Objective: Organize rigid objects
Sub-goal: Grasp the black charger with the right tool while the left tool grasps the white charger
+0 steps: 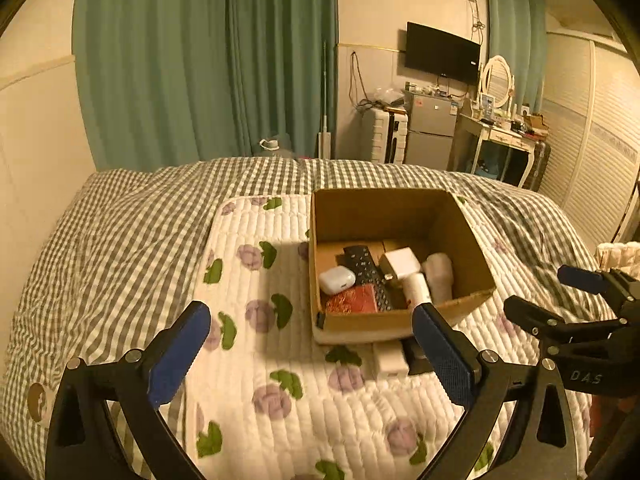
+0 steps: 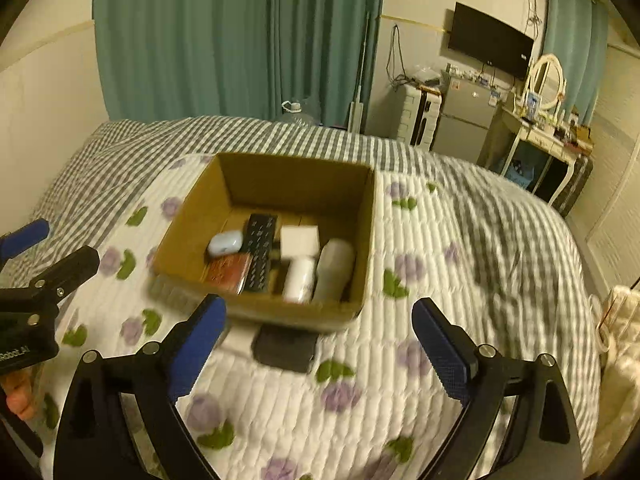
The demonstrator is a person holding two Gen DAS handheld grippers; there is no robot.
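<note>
A bed point(image 1: 120, 240) carries everything, covered by a grey-and-white checked blanket. On it lies a white quilted pad point(image 1: 280, 360) printed with purple flowers. A cardboard box point(image 1: 472, 240) stands on the pad. Touching the box's near wall, a white block point(image 1: 390, 358) and a dark flat object point(image 2: 284, 346) lie on the pad.

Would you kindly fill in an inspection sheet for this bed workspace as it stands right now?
Surface: white quilted mat with purple flowers on a grey checked bedspread.
Job's things: open brown cardboard box holding a white earbud case, black remote control, red patterned packet, white cube, white cylinder and pale wrapped roll.
Clutter: flat white and dark items on the mat against the box's near side.
Grippers: left gripper and right gripper, jaws open, both empty.
Cables: wires hanging on the far wall.
Surroundings: green curtains, wall television, small fridge, dressing table.
</note>
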